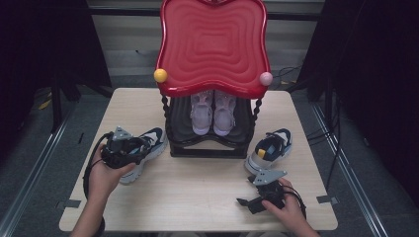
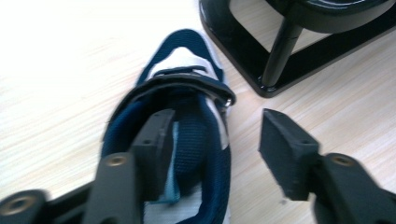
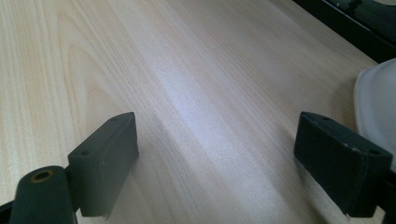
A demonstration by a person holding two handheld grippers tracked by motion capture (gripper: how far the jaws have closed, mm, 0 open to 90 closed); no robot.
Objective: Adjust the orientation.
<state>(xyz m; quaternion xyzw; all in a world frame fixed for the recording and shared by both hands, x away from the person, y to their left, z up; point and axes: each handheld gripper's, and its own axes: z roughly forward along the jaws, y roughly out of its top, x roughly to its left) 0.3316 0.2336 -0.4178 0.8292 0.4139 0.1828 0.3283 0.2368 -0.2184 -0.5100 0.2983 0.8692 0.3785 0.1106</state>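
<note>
Two grippers spread: left gripper (image 2: 212,154) straddling navy sneaker (image 2: 180,140) collar; right gripper (image 3: 217,163) over bare table (image 3: 196,74)

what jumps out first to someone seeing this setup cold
The big red wavy tray topping the black shoe rack at the far middle of the table, with a pale pink pair of shoes on the shelf beneath it. Next, the navy-and-white sneaker at the left, with the left gripper open, one jaw inside its opening, and its mate lying at the right.
</note>
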